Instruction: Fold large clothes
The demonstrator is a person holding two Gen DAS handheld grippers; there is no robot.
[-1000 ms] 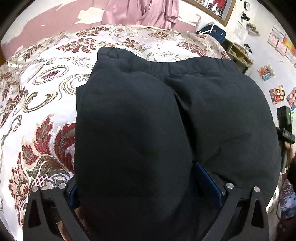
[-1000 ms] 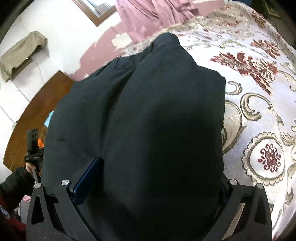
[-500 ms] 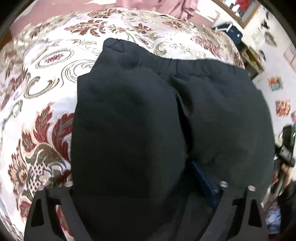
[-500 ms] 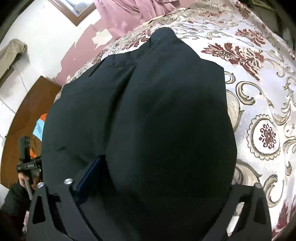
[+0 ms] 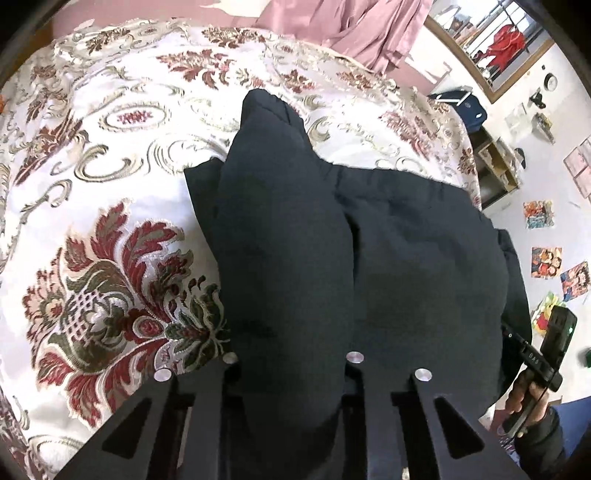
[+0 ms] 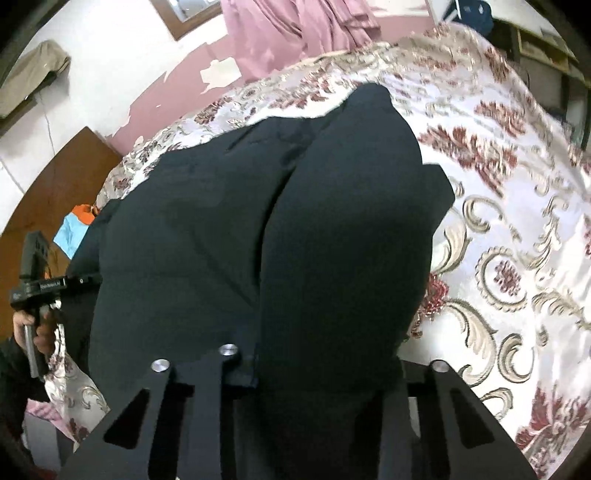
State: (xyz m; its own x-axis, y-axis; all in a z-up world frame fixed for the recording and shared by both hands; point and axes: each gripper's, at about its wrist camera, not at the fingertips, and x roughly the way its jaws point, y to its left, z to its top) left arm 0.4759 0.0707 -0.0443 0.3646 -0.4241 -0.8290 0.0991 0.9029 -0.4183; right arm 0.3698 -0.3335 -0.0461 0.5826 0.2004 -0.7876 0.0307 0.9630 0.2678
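Observation:
A large black garment (image 5: pixel 332 240) lies on the patterned bedspread (image 5: pixel 110 229), its elastic waistband toward the far side. My left gripper (image 5: pixel 290 373) is shut on a thick fold of its near left edge; the fingertips are hidden under cloth. In the right wrist view the same black garment (image 6: pixel 295 229) fills the middle, and my right gripper (image 6: pixel 328 369) is shut on a fold of its near right edge. Each view shows the other hand-held gripper at the frame's side: the right one (image 5: pixel 543 354), the left one (image 6: pixel 37 280).
The bedspread (image 6: pixel 517 240) spreads out around the garment. Pink cloth (image 5: pixel 351 26) hangs at the head of the bed. A shelf (image 5: pixel 495 166) and a dark bag (image 5: pixel 465 107) stand at the far right. A wooden board (image 6: pixel 55 184) is beside the bed.
Both grippers' jaws have closed inward, bunching the black cloth into narrower folds. The garment's near edge has lifted and gathered, showing more bedspread on both sides.

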